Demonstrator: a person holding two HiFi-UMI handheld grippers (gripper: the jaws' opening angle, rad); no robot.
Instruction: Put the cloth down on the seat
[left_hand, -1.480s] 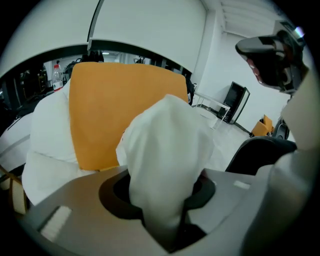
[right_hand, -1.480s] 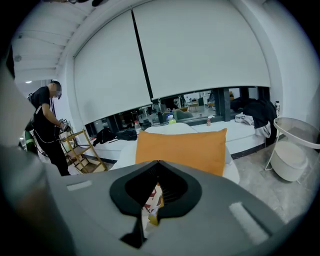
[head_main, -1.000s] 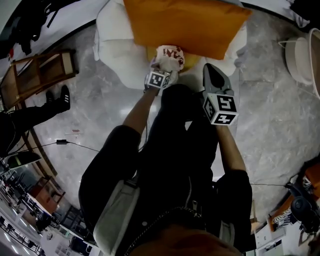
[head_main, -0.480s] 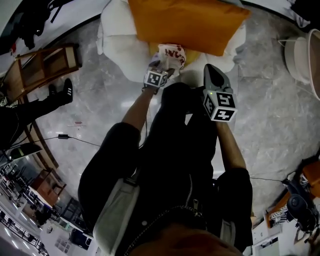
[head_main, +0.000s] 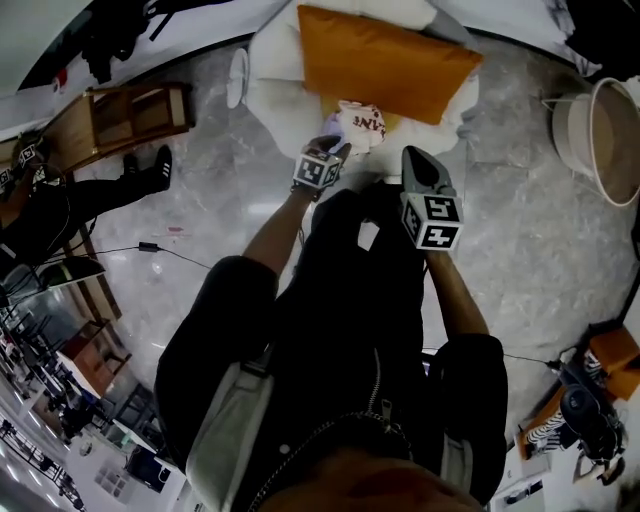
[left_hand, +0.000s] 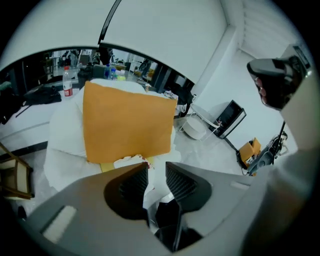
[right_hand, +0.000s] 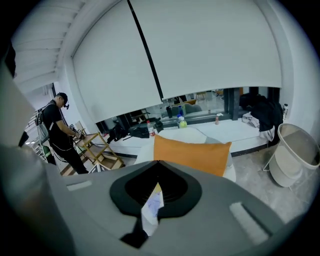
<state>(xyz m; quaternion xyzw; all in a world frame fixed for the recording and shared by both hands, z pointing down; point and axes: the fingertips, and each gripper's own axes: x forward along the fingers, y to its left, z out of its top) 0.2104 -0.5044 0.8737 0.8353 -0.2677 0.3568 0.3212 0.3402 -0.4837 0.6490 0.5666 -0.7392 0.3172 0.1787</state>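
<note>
The cloth (head_main: 362, 120), white with red print, lies crumpled on the seat of the white armchair (head_main: 275, 95), under the front edge of an orange cushion (head_main: 385, 62). My left gripper (head_main: 335, 148) hovers just short of it, apart from it. In the left gripper view the jaws (left_hand: 156, 167) have just been closing and stand a little apart with nothing between them; the cloth (left_hand: 131, 161) shows beyond the tips. My right gripper (head_main: 420, 158) is raised to the right of the cloth. Its tips (right_hand: 157, 162) meet, and only a white sliver shows through the slit behind them.
A wooden rack (head_main: 120, 120) and a person in black (head_main: 60, 210) are at the left. A cable (head_main: 150, 247) runs over the marble floor. A white basket (head_main: 600, 140) stands at the right, and my own dark clothing fills the lower head view.
Both grippers have risen and drawn back from the seat. The left gripper, which was at the cloth, is now apart from it, and the cloth stays on the seat. The armchair looks smaller.
</note>
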